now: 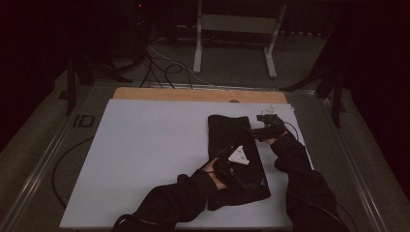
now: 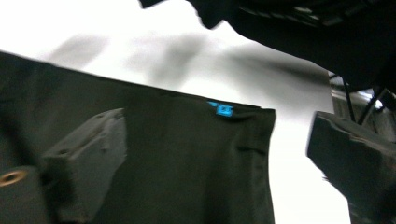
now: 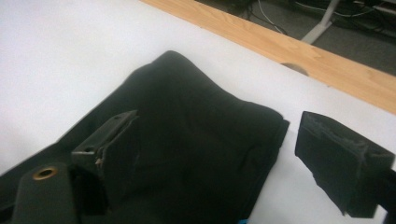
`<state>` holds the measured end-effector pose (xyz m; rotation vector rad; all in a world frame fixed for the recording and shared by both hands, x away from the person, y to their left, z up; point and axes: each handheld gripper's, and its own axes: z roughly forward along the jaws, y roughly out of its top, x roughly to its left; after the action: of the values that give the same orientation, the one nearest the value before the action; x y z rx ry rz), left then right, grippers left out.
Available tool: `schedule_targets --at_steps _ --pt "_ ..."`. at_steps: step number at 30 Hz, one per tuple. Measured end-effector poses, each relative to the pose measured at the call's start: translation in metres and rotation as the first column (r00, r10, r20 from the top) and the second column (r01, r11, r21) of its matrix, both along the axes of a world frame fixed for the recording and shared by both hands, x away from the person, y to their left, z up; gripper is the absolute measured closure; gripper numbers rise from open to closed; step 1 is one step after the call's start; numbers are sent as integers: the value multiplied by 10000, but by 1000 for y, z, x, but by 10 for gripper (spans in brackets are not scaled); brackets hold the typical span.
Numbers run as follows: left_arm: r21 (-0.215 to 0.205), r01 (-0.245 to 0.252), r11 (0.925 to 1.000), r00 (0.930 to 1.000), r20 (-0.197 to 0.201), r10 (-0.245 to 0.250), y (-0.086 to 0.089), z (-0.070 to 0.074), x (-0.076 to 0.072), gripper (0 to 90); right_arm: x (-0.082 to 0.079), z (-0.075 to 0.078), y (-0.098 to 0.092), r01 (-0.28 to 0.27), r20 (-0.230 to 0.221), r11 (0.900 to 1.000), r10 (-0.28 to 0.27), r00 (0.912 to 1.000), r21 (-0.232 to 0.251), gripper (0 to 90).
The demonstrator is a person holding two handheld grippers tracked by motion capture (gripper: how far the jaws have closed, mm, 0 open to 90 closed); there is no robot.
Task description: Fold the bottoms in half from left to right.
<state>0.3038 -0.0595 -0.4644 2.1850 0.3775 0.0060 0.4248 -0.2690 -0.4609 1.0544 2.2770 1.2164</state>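
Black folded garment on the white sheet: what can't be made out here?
- Black garment: in the dim high view, its near part is covered by the left gripper and a sleeve.
- Blue label: blurred in the left gripper view; print unreadable.
- Garment's near end: cut off by the right gripper view's bottom edge.

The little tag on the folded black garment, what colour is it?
Bright blue. The tag sits near the edge of the black garment, clearest in the left gripper view.

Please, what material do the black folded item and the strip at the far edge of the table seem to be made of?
The black folded item looks like matte woven cloth: it lies in soft folds, has a stitched hem and carries a small blue label. The strip at the far edge looks like light wood or wood-look laminate, with visible grain; which of the two I cannot tell.
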Motion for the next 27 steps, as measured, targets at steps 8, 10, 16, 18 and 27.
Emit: schedule_targets --at_steps 8,10,16,18,27 --pt "-41 -919 9958 9956 183 919 28 -1 8 1 -15 -6 1 -173 87 9997 171 9998 179 136" --pt "55 -1219 9925 9923 208 1217 33 -2 11 1 -18 -8 1 -178 87 9997 177 9998 136 136" --pt "96 -1705 9853 9849 328 1701 44 -5 21 1 -24 -16 2 -184 74 9997 183 9998 161 137" --pt "79 -1871 9823 9820 270 1869 46 -6 25 1 -24 -19 2 -201 85 9998 201 9998 56 136" --pt "135 -2472 9689 9689 193 2469 59 -12 41 1 -26 -23 2 -135 129 9999 134 9998 95 137"
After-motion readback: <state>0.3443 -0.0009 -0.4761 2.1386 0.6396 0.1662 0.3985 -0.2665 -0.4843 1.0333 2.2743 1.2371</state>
